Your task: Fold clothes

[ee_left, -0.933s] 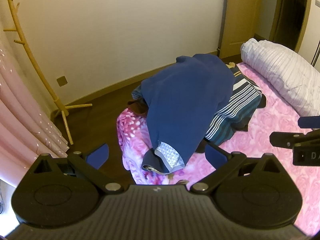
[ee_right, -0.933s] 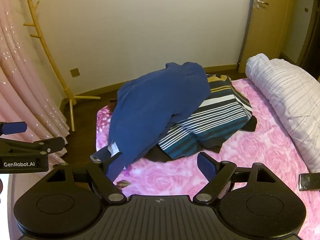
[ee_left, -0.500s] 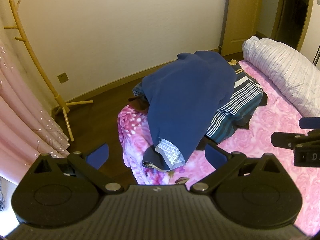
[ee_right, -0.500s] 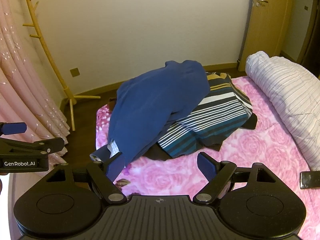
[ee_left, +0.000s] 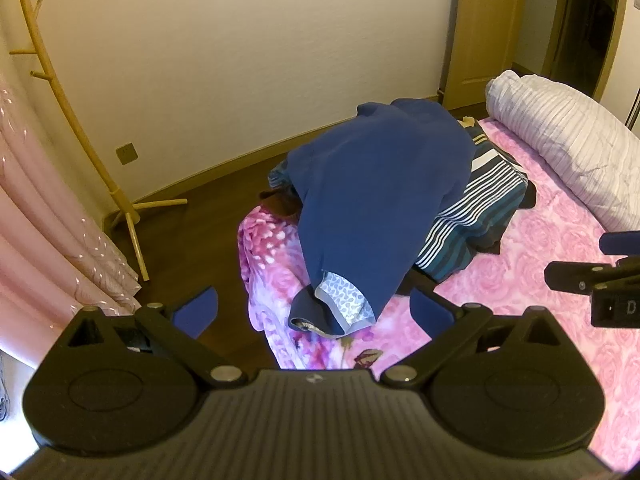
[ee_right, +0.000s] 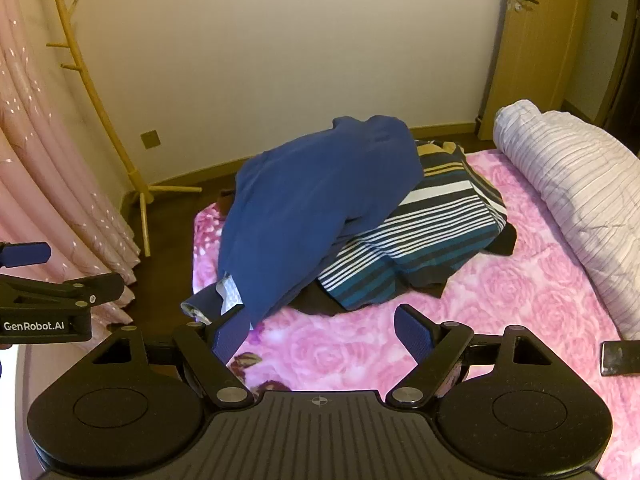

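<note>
A navy blue shirt (ee_left: 376,196) (ee_right: 312,200) lies draped over a pile of clothes on the pink floral bed (ee_left: 520,288) (ee_right: 340,348). Its collar end with a patterned lining (ee_left: 340,300) hangs near the bed's corner. Under it sits a striped teal, white and dark garment (ee_left: 476,216) (ee_right: 420,240). My left gripper (ee_left: 314,310) hovers open just short of the collar end, holding nothing. My right gripper (ee_right: 324,334) is also open above the bedspread, its left finger close to the shirt's lower edge. Each gripper shows at the edge of the other's view.
A rolled white striped duvet (ee_left: 568,148) (ee_right: 572,184) lies along the bed's right side. A yellow wooden coat stand (ee_left: 80,120) (ee_right: 100,100) and pink curtains (ee_left: 48,248) stand on the left by the dark floor. A dark phone (ee_right: 620,356) rests on the bed at right. A wooden door (ee_right: 532,40) is behind.
Both grippers have shifted slightly; the clothes pile has drifted a little in view. The jaws stay open and the clothes have not moved.
</note>
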{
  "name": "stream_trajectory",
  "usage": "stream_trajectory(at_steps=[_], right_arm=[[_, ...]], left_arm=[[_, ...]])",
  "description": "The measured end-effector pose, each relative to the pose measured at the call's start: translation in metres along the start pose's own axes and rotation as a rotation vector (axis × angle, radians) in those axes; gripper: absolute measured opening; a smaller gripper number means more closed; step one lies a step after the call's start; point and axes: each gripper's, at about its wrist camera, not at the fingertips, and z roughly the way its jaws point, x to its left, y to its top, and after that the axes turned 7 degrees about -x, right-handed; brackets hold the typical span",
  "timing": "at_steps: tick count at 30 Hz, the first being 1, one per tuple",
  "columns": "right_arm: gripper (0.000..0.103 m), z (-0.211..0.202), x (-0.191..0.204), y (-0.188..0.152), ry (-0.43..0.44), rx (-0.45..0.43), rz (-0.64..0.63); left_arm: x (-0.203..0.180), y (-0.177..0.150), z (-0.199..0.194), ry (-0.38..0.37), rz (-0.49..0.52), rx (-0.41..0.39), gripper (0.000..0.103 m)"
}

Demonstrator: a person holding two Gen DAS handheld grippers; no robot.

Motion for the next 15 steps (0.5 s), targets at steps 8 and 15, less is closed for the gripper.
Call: stream_trajectory(at_steps=[8,15], right_arm=[[0.082,-0.0013,-0.0001,0.0004,-0.002,-0.001,0.004],[0.082,-0.0026,-0.0021,0.0001,0.0,0.0,0.007]], left_arm=[[-0.0006,0.0,-0.0015,-0.005,0.005,0.001,0.101],[-0.0031,-0.0026,-0.0025,-0.005,0.009,0.005,0.101]])
